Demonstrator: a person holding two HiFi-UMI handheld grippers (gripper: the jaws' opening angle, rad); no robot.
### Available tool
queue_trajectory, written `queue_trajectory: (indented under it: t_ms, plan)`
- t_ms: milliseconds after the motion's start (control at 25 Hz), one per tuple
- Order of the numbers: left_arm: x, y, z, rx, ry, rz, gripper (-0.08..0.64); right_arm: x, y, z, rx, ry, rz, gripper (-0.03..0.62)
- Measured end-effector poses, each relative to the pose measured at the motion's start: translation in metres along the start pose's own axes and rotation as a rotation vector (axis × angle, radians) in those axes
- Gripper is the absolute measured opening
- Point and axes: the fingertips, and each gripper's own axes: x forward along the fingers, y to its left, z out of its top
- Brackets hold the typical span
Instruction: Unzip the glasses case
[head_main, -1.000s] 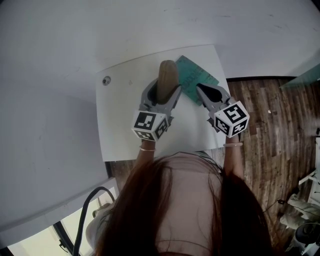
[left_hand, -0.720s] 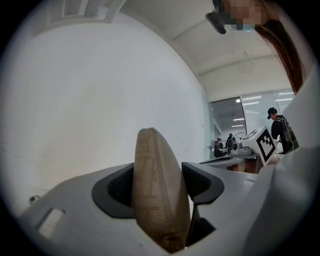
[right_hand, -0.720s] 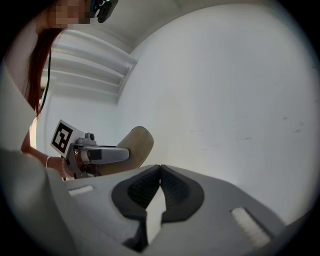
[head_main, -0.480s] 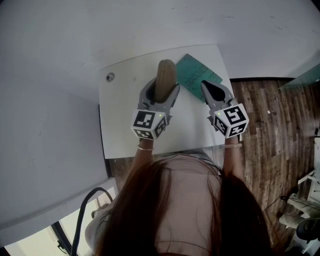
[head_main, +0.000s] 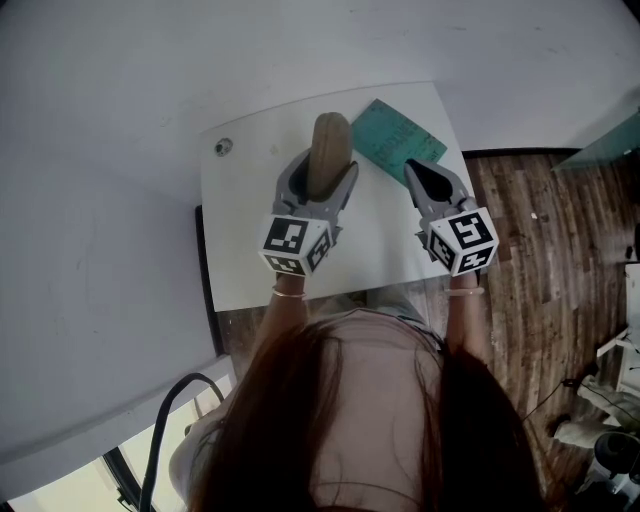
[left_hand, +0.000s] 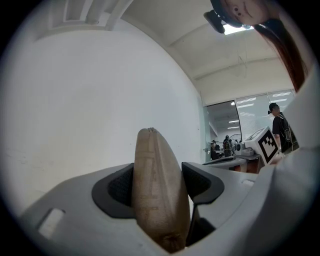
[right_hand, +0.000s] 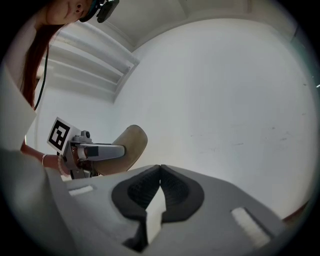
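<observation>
Left gripper (head_main: 322, 174) pinching tan glasses case (head_main: 331, 140), long axis pointing away from person, case closed; right gripper (head_main: 411, 168) pressed together, empty, near green sheet (head_main: 392, 136).

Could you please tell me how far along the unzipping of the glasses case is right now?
Done: the left gripper is clamped on the glasses case. In hand: nothing on the zip; the right gripper is shut and empty, apart from the case. Left: the case looks closed along its edge in the left gripper view, so the zip pull has yet to be caught and drawn round.
</observation>
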Motion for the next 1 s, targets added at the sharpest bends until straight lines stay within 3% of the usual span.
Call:
queue_trajectory:
  t_ms: [1000]
  plan:
    - [-0.072,-0.004,0.011,-0.006,-0.056,-0.068,0.29,-0.035,0.071,0.007,-0.081,-0.009,-0.072,0.003]
